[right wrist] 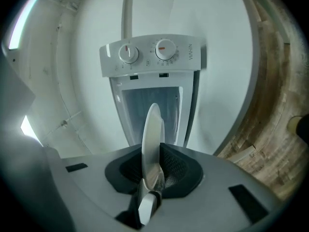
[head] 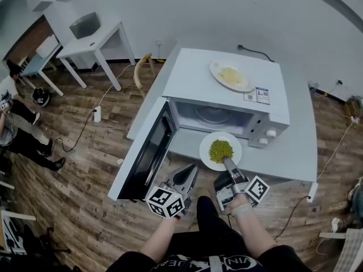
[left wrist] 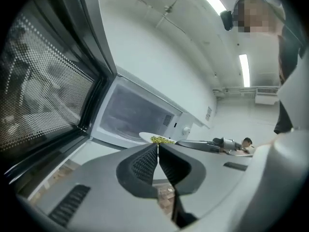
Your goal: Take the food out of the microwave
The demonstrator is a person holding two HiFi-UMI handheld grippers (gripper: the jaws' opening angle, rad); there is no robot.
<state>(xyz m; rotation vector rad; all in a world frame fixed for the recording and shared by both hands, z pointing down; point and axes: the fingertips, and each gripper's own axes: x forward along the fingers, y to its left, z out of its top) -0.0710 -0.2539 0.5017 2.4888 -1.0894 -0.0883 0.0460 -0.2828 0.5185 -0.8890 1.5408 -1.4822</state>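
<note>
A white plate [head: 216, 142] of green peas [head: 220, 149] hangs in front of the open white microwave [head: 226, 103], above the grey table. My right gripper [head: 229, 166] is shut on the plate's near rim; in the right gripper view the plate [right wrist: 152, 134] stands edge-on between the pads. My left gripper [head: 191, 173] is shut and empty, just left of the plate, near the open microwave door [head: 148, 151]. Through the left gripper view the plate [left wrist: 157, 138] shows beyond the closed jaws [left wrist: 158, 149]. The oven cavity [head: 212, 117] looks empty.
A second plate of pale food [head: 231, 76] sits on top of the microwave. The grey table [head: 295, 152] carries the oven. White side tables [head: 93, 44] stand at the back left. Cables and a power strip [head: 97, 114] lie on the wooden floor.
</note>
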